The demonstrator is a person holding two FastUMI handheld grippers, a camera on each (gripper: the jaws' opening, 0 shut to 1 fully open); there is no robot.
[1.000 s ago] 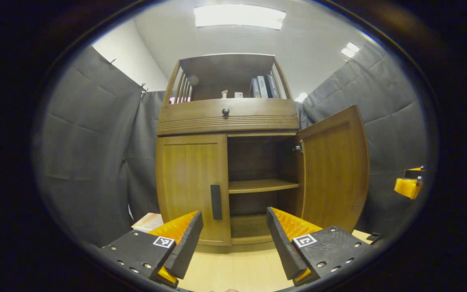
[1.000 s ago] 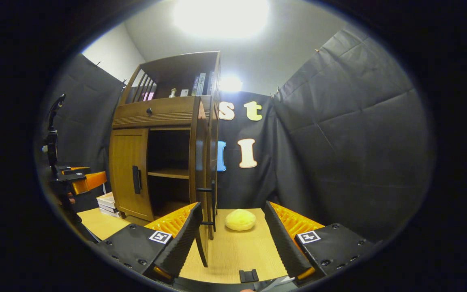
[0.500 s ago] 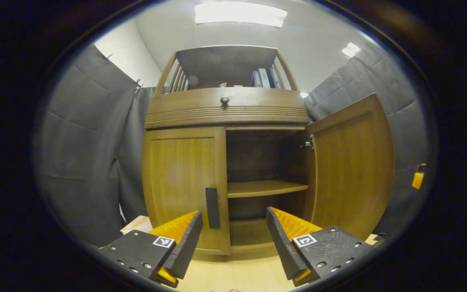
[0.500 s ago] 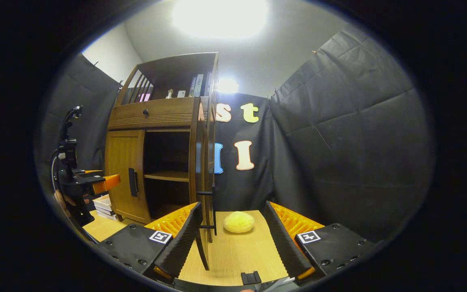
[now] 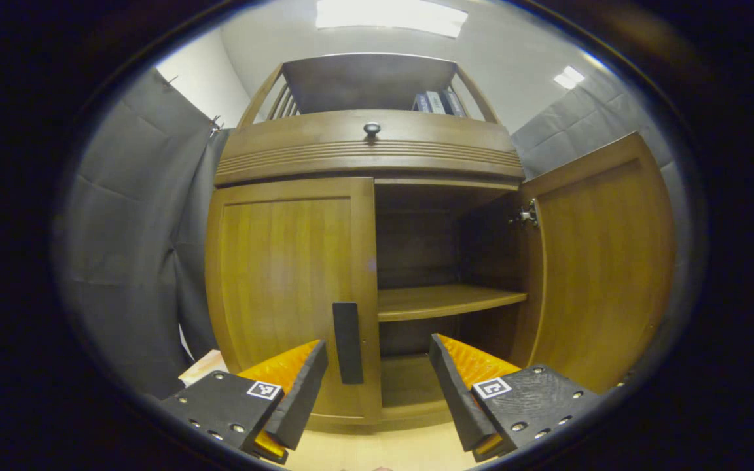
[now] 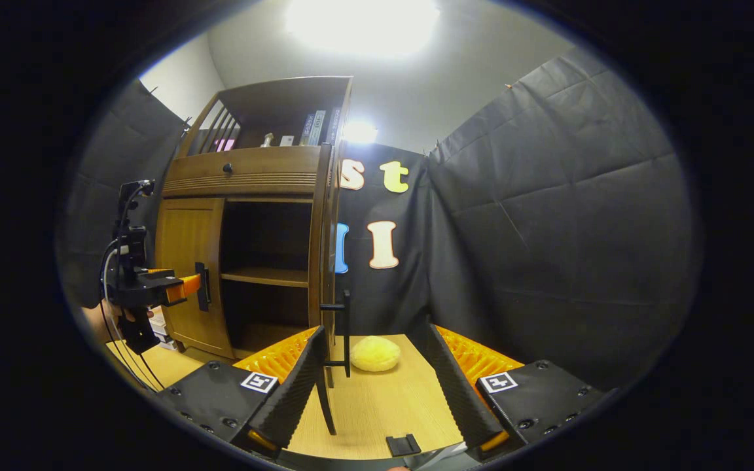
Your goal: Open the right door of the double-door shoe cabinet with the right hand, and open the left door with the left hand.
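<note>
Wooden and warm brown, the shoe cabinet [image 5: 364, 216] faced the left gripper [image 5: 377, 386] in the left gripper view, whose fingers stood apart and held nothing. The left door [image 5: 288, 288] was shut, and its dark vertical handle [image 5: 348, 342] lay just ahead of the gripper, nearer the left-hand finger [image 5: 298, 392] than the middle of the gap, apparently not yet touched. To do this step well, the gripper would likely shift slightly left so that the handle sat between both fingers, close firmly, and then pull along the door's arc rather than straight back. The right door [image 5: 603, 261] stood open to the gripper's right, baring the inner shelf [image 5: 446, 301]. In the right gripper view, the right gripper [image 6: 377, 392] was likewise apart and empty; the open right door [image 6: 323, 261] appeared edge-on just ahead of its left-hand finger [image 6: 295, 386], the bar handle [image 6: 345, 333] lying within the gap but ungrasped. Farther left, the left gripper [image 6: 184, 288] sat just beside the left door's handle [image 6: 201, 296]. A yellow rounded object [image 6: 374, 353] rested on the floor ahead.
</note>
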